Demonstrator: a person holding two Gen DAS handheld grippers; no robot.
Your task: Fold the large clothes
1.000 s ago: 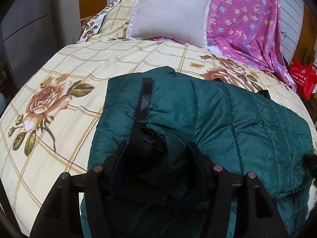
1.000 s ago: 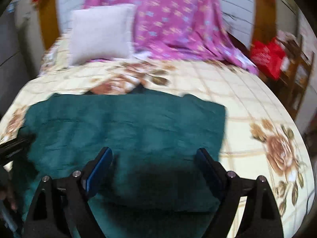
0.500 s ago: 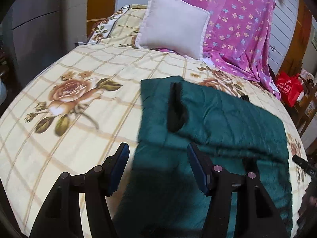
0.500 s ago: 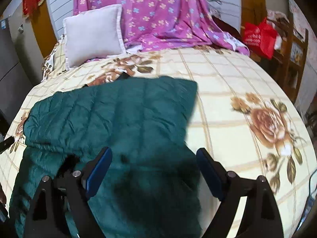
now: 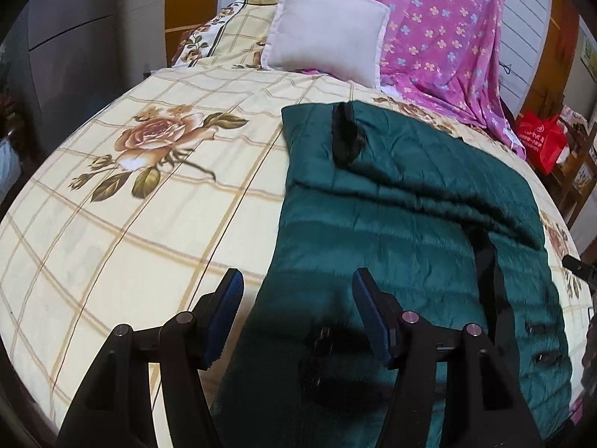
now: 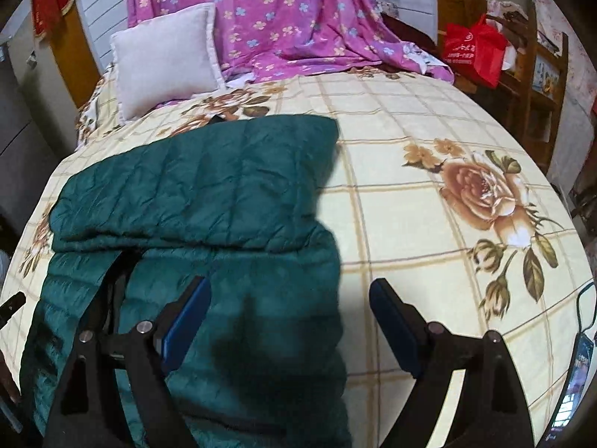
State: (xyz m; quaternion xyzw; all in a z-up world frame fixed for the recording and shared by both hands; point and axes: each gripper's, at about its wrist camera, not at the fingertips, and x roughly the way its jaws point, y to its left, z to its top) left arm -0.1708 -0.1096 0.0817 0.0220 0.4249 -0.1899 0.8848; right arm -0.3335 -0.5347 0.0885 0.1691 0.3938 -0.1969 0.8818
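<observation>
A dark green quilted jacket (image 5: 403, 231) lies on the bed, its far part folded over toward me, with a black collar strip (image 5: 345, 138) on top and a black zipper (image 5: 488, 272) down the lower part. My left gripper (image 5: 298, 295) is open and empty above the jacket's near left edge. In the right wrist view the jacket (image 6: 209, 201) lies left of centre. My right gripper (image 6: 289, 310) is open and empty above the jacket's near right edge.
The bed has a cream floral sheet (image 5: 149, 194). A white pillow (image 5: 328, 33) and a pink flowered cloth (image 5: 447, 30) lie at the head. A red bag (image 6: 472, 50) and wooden shelves stand at the right. A phone (image 6: 576, 369) lies at the bed's right edge.
My left gripper let go of the jacket's folded collar end and drew back toward me. Both grippers pulled back and rose; the fold now lies flat on the jacket.
</observation>
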